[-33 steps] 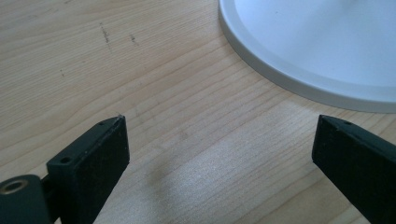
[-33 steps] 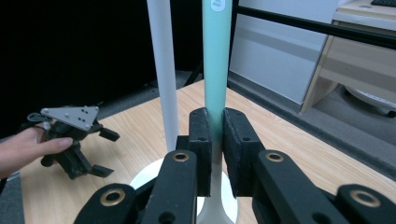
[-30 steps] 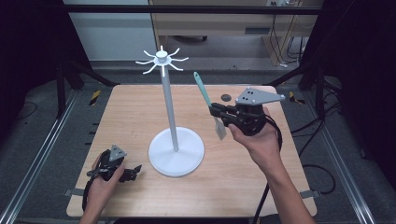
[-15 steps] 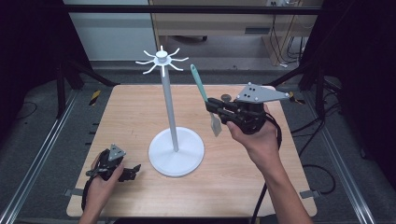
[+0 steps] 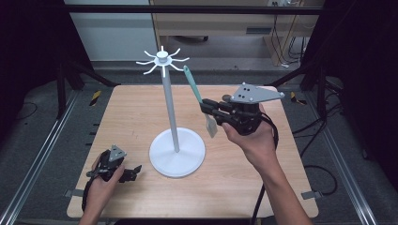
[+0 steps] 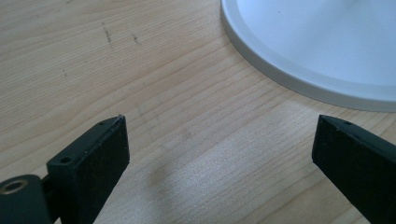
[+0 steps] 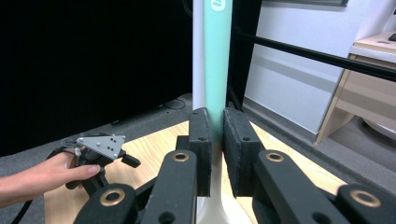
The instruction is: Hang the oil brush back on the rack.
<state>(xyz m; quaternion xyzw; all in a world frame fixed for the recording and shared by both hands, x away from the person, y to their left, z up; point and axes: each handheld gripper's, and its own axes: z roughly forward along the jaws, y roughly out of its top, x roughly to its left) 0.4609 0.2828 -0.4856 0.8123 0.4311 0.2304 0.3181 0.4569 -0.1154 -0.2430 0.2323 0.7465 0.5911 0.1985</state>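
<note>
1. Clamping a mint-green spatula [image 5: 197, 99] by its handle, the right gripper [image 5: 210, 107] is held raised above the right half of the wooden table [image 5: 126, 112]; in the right gripper view the two black jaws press on the handle [image 7: 217, 65] from both sides.
2. Spatula stands tilted: green handle end up, near the hooks at the top of the white rack [image 5: 170, 105]; pale blade end hangs below the jaws, clear of the table.
3. Right hand [image 5: 248, 140] grips the tool body from below, forearm coming in from the lower right; grey three-cornered plate on top faces up.
4. Rack: thin upright pole on a round white base [image 6: 327, 51], a ring of hooks at the top. Nothing hangs on the hooks.
5. Left gripper [image 5: 133, 169] sits low at the table's near-left corner, just beside the rack's base, left hand [image 5: 101, 185] wrapped round it. Jaws stand wide apart, bare wood between them.
</note>
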